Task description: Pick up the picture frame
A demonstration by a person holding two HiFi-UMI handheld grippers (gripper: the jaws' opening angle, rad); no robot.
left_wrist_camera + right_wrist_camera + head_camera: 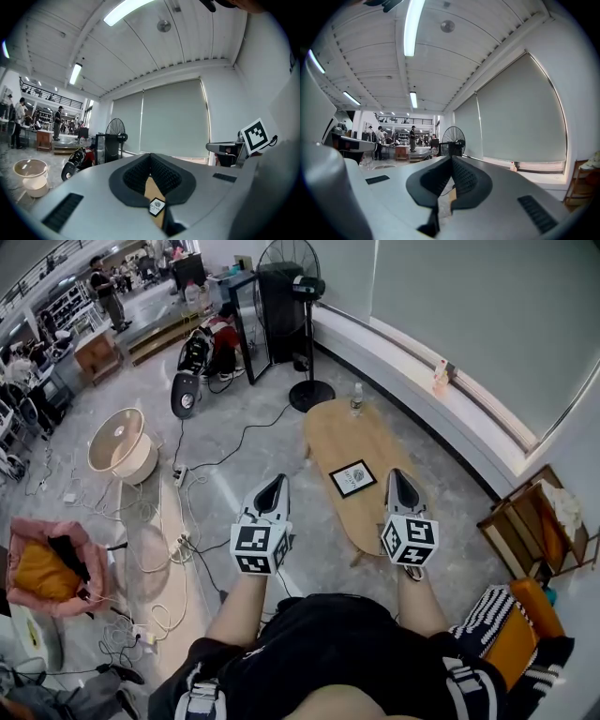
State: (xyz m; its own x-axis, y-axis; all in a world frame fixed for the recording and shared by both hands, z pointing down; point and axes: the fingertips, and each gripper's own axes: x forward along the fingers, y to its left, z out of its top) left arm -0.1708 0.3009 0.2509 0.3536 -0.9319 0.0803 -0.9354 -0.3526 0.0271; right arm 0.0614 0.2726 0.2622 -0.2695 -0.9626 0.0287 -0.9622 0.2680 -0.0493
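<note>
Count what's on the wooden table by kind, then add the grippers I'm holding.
Picture frame: 1
Bottle: 1
Grippers: 2, left gripper and right gripper
Total: 4

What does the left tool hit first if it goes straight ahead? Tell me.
Nothing close, as far as I can judge: the left tool, shut, points level above the low table and picture frame, toward the window blind; depth unclear.
</note>
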